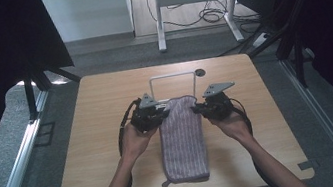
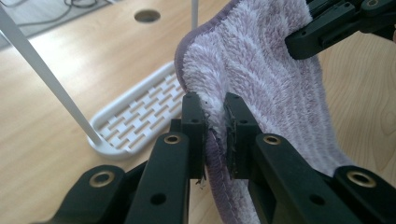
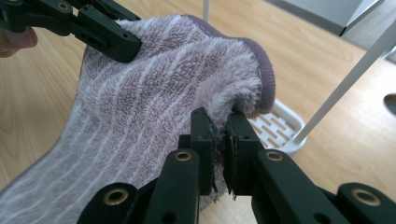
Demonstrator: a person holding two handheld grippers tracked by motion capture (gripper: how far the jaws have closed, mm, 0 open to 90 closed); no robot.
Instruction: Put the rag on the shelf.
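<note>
Jaws on the left gripper (image 2: pixel 215 140) are pinched tight on the left far corner of the towel (image 1: pixel 182 139), with the fleecy edge squeezed between the pads; the right gripper (image 3: pixel 219 154) clamps the opposite far corner the same way, its jaws narrowed onto a bunched fold of pile. Between them the towel's far end is raised off the worktop (image 1: pixel 95 135) near the middle, just in front of the white rack (image 1: pixel 172 78), while the rest trails back toward the near edge and lies flat there. It looks light, limp and soft, so it should sag and fold wherever it is unsupported; the plush nap likely gives a sure, non-slip hold, and nothing about it seems fragile. The two far corners, right at the stitched hem, seem the best places to hold, since they keep the cloth spread. It is a long narrow piece, pale mauve with thin white lengthwise stripes, a darker purple binding round the rim, and a small loop at its near left corner.
</note>
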